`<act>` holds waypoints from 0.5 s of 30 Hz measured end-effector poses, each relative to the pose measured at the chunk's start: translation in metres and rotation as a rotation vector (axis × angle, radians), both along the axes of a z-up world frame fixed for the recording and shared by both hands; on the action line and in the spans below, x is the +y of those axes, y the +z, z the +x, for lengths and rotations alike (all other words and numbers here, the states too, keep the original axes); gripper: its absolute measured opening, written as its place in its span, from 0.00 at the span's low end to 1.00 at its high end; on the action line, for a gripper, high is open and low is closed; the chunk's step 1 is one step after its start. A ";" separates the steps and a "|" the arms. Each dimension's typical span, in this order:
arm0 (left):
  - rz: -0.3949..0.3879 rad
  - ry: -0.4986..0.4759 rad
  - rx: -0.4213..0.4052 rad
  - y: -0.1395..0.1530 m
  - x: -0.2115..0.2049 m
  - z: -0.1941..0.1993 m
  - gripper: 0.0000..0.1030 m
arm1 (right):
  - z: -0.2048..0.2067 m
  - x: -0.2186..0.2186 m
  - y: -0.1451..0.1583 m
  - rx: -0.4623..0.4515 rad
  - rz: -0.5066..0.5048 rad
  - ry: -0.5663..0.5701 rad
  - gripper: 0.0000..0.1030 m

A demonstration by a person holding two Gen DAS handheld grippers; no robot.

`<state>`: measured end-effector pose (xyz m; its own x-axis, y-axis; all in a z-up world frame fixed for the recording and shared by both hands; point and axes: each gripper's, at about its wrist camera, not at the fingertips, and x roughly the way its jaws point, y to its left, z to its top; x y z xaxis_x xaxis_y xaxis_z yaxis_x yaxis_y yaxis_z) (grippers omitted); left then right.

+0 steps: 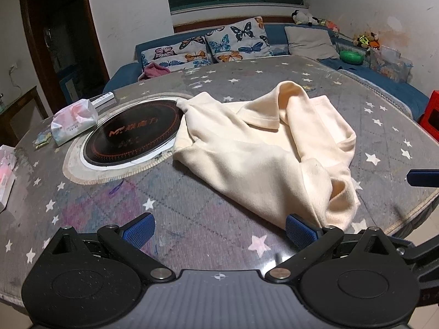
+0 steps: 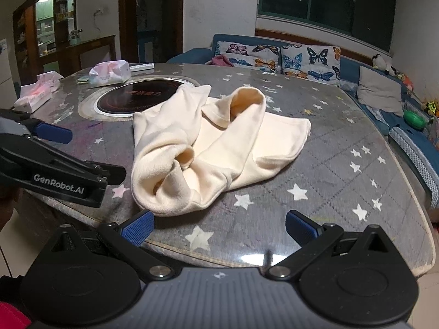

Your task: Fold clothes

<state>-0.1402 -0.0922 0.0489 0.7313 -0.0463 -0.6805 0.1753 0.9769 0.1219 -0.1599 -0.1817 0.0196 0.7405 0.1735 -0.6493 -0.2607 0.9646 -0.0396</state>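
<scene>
One cream-coloured soft collared garment [image 1: 255,150] lies rumpled on the star-patterned grey counter [image 1: 192,213] in the left wrist view, partly over the round black inset hob [image 1: 137,134], so the folding looks unfinished; the left gripper [image 1: 219,229] is spread wide, empty. In the right wrist view, sleeves drape unevenly, and the right gripper [image 2: 218,227] gapes, holding nothing.

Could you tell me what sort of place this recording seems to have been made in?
Most likely a home living or dining room. A blue sofa with butterfly cushions runs under a dark window, and the cream garment lies on a round table with a built-in cooktop.
</scene>
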 end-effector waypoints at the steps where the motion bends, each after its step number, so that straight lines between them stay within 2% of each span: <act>1: -0.001 0.000 -0.002 0.001 0.000 0.002 1.00 | 0.001 0.001 0.001 -0.002 0.000 0.006 1.00; 15: -0.005 -0.007 -0.027 0.014 0.004 0.035 1.00 | 0.021 0.000 0.021 -0.020 0.021 0.058 1.00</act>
<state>-0.1048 -0.0884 0.0625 0.7487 -0.0546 -0.6606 0.1787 0.9763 0.1218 -0.1387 -0.1818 0.0401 0.7417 0.2301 -0.6300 -0.3158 0.9485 -0.0253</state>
